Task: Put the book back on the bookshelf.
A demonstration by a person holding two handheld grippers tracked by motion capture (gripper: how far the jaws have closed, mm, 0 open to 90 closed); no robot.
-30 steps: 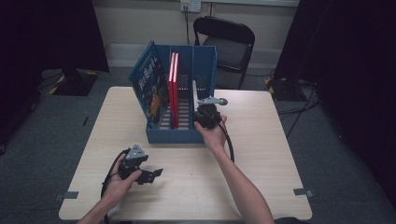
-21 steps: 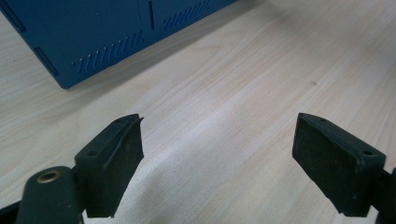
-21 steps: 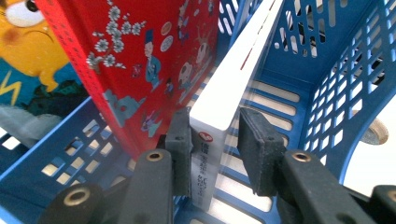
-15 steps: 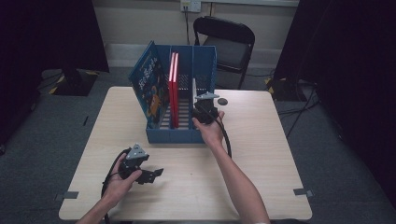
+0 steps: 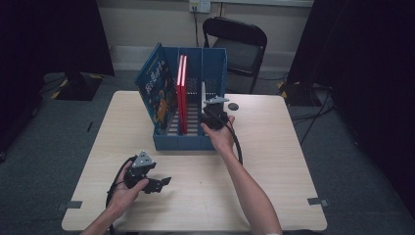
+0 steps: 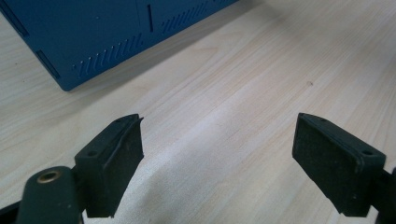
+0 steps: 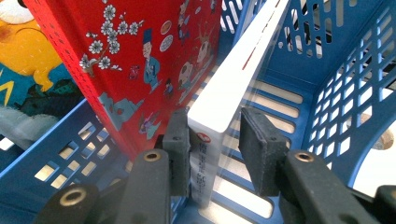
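Note:
A blue slotted rack [image 5: 183, 142] stands at the middle back of the table. A blue picture book [image 5: 156, 93] leans out of its left side, a red book [image 5: 182, 93] stands upright in the middle, and a thin white book [image 5: 203, 93] stands right of that. My right gripper [image 5: 211, 115] reaches into the rack. In the right gripper view its jaws [image 7: 215, 140] straddle the white book [image 7: 238, 70]: the left pad touches it and the right pad stands a little off. The red book [image 7: 149, 60] is just beside it. My left gripper [image 5: 164, 183] rests open and holding nothing on the near left of the table [image 6: 217, 154].
The rack's blue wall [image 6: 102, 32] lies ahead of the left gripper across bare wood. A small dark round object [image 5: 233, 105] sits on the table [image 5: 274, 161] right of the rack. A black folding chair [image 5: 240, 44] stands behind the table.
The right gripper has edged slightly left and further into the rack around the white book. The left gripper has not moved.

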